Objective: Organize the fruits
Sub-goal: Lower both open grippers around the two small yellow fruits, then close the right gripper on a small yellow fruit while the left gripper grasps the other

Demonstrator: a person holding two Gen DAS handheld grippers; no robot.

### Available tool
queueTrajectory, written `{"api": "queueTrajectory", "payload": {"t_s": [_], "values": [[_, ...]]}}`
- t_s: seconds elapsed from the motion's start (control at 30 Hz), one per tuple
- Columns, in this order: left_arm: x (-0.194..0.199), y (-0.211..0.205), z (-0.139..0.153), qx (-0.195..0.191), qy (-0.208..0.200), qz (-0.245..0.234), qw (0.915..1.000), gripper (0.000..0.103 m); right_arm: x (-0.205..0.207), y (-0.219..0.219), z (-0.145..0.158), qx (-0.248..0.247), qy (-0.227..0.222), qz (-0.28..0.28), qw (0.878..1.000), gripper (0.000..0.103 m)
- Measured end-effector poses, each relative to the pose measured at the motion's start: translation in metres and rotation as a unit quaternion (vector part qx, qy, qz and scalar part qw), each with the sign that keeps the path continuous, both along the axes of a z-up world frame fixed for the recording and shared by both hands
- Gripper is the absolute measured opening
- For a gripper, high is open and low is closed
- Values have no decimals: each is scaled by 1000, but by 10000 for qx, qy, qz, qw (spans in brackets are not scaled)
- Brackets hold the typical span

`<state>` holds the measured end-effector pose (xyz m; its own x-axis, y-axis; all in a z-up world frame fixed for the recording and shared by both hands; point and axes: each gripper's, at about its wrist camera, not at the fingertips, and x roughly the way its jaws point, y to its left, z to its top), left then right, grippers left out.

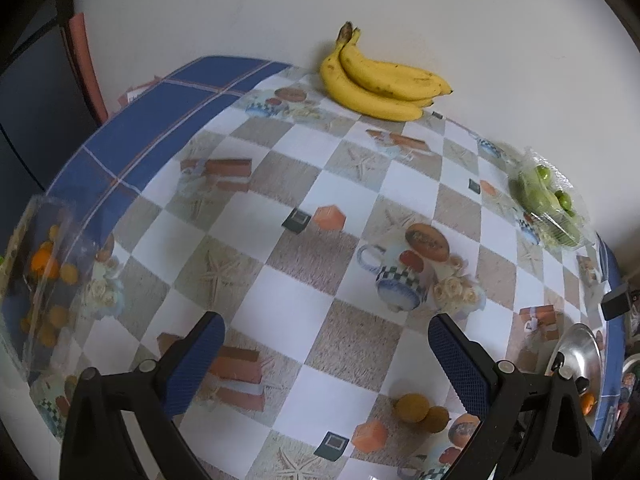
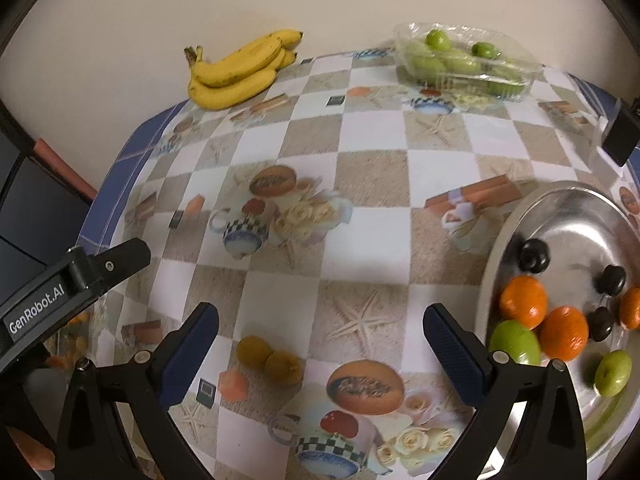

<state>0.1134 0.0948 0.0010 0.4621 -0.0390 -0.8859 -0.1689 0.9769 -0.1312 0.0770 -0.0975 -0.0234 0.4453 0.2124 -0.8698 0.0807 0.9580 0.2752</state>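
Note:
A bunch of yellow bananas [image 1: 380, 80] [image 2: 236, 70] lies at the table's far edge by the wall. Two small brownish-yellow fruits [image 1: 420, 410] [image 2: 268, 358] sit together on the cloth near both grippers. A steel plate [image 2: 568, 216] [image 1: 580, 344] on the right holds oranges [image 2: 524, 300], green fruits [image 2: 516, 342] and dark plums [image 2: 534, 256]. A clear box of green fruits [image 2: 464, 60] [image 1: 552, 204] stands at the back right. My left gripper [image 1: 326, 352] is open and empty above the cloth. My right gripper [image 2: 320, 340] is open and empty, just left of the plate.
A clear plastic box with small orange fruits [image 1: 48, 276] stands at the left table edge. The left gripper's body [image 2: 72, 280] shows at the left of the right wrist view. A black block [image 2: 620, 136] sits at the right edge. The checkered tablecloth [image 1: 320, 208] covers the table.

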Motion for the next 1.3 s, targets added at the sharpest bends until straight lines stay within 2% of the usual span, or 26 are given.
{"api": "queueTrajectory", "payload": {"t_s": [0.13, 0.2, 0.33, 0.4, 0.6, 0.9, 1.0, 1.13, 1.3], "values": [[-3, 3, -14, -123, 238, 45, 9996, 102, -2, 6, -6, 8, 119, 52, 9999, 101], [-4, 3, -20, -173, 340, 32, 9993, 102, -3, 9, -11, 48, 204, 82, 9997, 90], [-6, 4, -27, -429, 452, 74, 9980, 100, -4, 14, -18, 71, 367, 149, 9992, 81], [-5, 3, -29, -459, 497, 93, 9977, 94, -4, 16, -21, 64, 448, 191, 9988, 67], [-3, -5, -35, -669, 632, -41, 9957, 87, -4, 16, -24, 167, 574, 243, 9979, 49], [-2, -14, -34, -704, 685, -170, 9950, 86, -3, 21, -34, 352, 833, 440, 9949, 39], [-1, -15, -34, -706, 688, -185, 9950, 86, -2, 22, -37, 393, 887, 467, 9942, 31], [-1, -16, -34, -692, 686, -200, 9950, 86, -2, 25, -39, 414, 937, 523, 9934, 27], [-1, -18, -35, -691, 699, -222, 9949, 86, -2, 26, -38, 429, 943, 596, 9928, 27]]}}
